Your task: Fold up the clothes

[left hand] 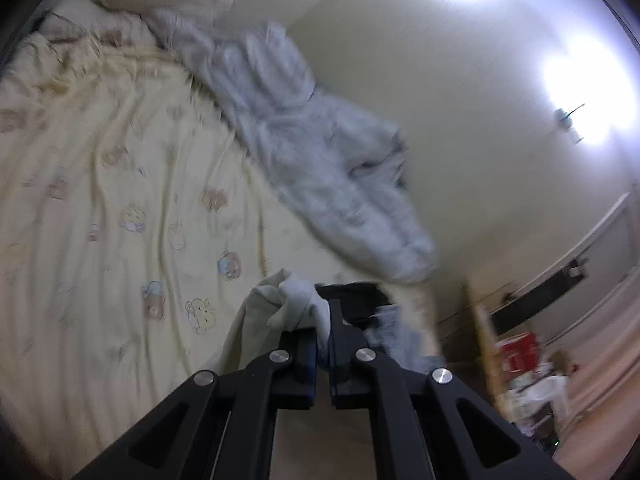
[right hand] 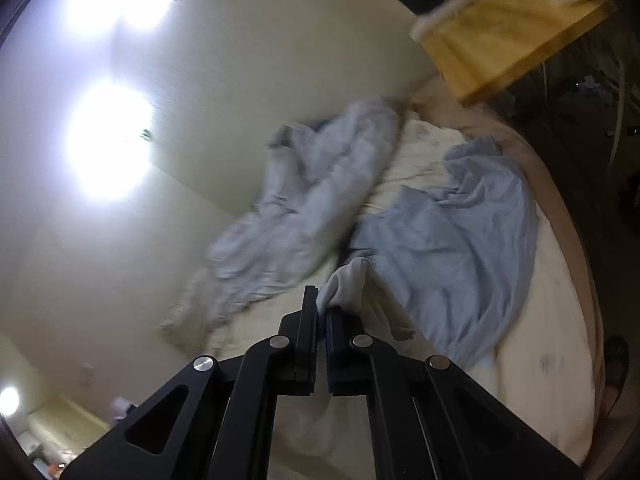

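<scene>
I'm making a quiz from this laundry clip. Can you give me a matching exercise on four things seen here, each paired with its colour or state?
Things:
1. bed sheet
2. fluffy blanket
3. blue garment
4. white cloth

Descriptions:
A. spread loose and wrinkled on the bed
B. pale yellow with cartoon animal prints
C. pinched in the right gripper and, it seems, the left gripper
D. pale grey, bunched along the wall

Pairs: 1-B, 2-D, 3-A, 4-C
</scene>
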Tool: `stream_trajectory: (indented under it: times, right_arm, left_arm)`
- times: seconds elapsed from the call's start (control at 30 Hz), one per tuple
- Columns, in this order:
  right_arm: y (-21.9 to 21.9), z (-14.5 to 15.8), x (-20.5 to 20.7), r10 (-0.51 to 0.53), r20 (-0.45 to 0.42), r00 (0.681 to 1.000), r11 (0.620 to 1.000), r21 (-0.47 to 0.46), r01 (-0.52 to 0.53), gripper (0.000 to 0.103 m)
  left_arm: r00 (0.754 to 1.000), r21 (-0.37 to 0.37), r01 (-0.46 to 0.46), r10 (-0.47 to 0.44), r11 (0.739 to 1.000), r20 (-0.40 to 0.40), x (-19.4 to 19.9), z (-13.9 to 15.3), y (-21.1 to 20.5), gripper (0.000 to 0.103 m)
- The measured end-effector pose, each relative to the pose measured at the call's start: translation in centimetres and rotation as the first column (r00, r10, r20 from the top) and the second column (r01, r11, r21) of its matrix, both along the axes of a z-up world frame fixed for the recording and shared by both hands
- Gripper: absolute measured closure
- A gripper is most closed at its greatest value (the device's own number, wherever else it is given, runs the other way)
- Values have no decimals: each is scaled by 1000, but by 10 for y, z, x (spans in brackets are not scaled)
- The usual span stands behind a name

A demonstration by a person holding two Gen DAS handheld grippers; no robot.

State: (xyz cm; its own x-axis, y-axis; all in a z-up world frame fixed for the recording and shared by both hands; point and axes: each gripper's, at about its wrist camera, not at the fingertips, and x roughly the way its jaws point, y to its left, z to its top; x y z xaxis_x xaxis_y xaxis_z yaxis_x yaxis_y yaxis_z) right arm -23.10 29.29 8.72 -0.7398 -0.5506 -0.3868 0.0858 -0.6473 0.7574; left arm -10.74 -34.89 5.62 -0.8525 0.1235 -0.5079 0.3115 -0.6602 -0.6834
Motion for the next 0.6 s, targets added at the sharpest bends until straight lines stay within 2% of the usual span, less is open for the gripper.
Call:
stream_trajectory:
  times: [0.13, 0.2, 0.27, 0.33, 0.43, 0.5, 0.53, 0.6]
  right_arm:
    - [-26, -55, -95, -15, 94, 995, 995, 97, 6, 101]
    - [-39, -90, -134, -29, 163, 986, 989, 145, 5, 101]
    - [-45, -117, -158, -37, 215, 976, 986, 165, 1, 101]
    - [-44, -134, -169, -47, 251, 967, 985, 172, 3, 101]
    - [-32, -160, -181, -46, 332, 942, 994, 108, 11, 99]
    - [-23, -170, -186, -18, 379, 925, 998, 62, -5, 98]
    - [-22, -168, -188, 1, 387, 922, 997, 69, -31, 98]
    - [-22, -156, -189, 48, 381, 923, 988, 116, -99, 84]
  left_arm:
    - [988, -49, 2, 6, 999, 152, -93, -66, -12, 99]
    - [978, -22, -11, 16, 1000, 210, -122, -98, -18, 99]
    - [967, 2, -21, 20, 1000, 254, -144, -125, -21, 99]
    - [961, -10, -11, 13, 1000, 276, -156, -139, -21, 99]
    - [947, 16, -23, 17, 1000, 321, -161, -155, -29, 98]
    - [936, 73, -39, 11, 997, 352, -160, -166, -38, 92]
    - [936, 86, -39, 6, 996, 351, -156, -166, -39, 86]
    - [943, 75, -30, 3, 997, 332, -145, -156, -41, 68]
